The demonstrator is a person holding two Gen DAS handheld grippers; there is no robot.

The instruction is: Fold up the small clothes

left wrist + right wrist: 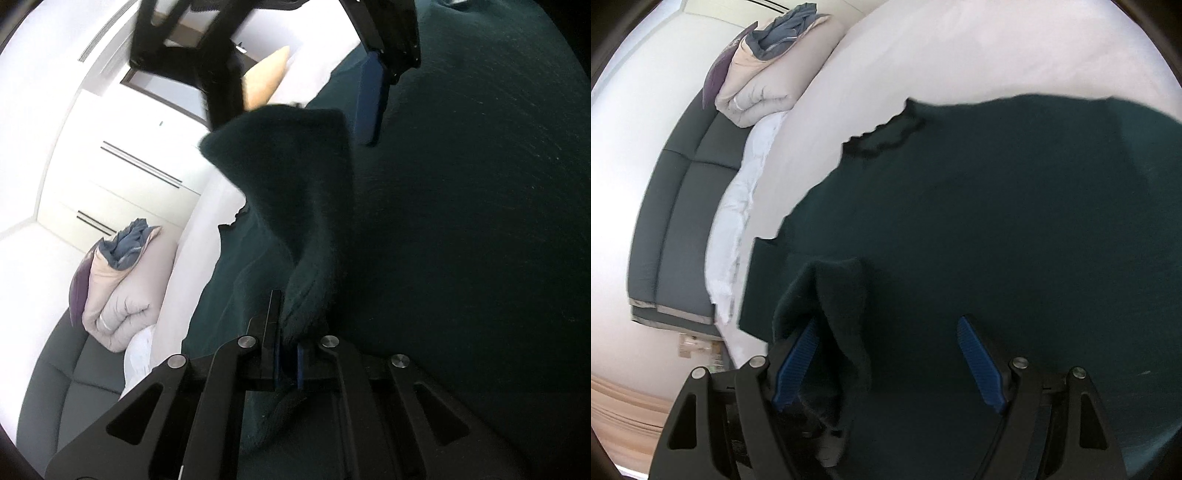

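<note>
A dark green knit sweater lies spread on a white bed. Its black scalloped neckline points toward the bed's far side. My left gripper is shut on a raised fold of the sweater and lifts it above the rest of the garment. My right gripper is open just above the sweater, with the lifted fold draped over its left blue pad. The right gripper also shows at the top of the left wrist view.
A folded beige quilt with grey-blue cloth on top sits at the head of the bed by a dark grey headboard. A crumpled white sheet lies along the bed's edge. A yellow pillow and white wardrobe lie beyond.
</note>
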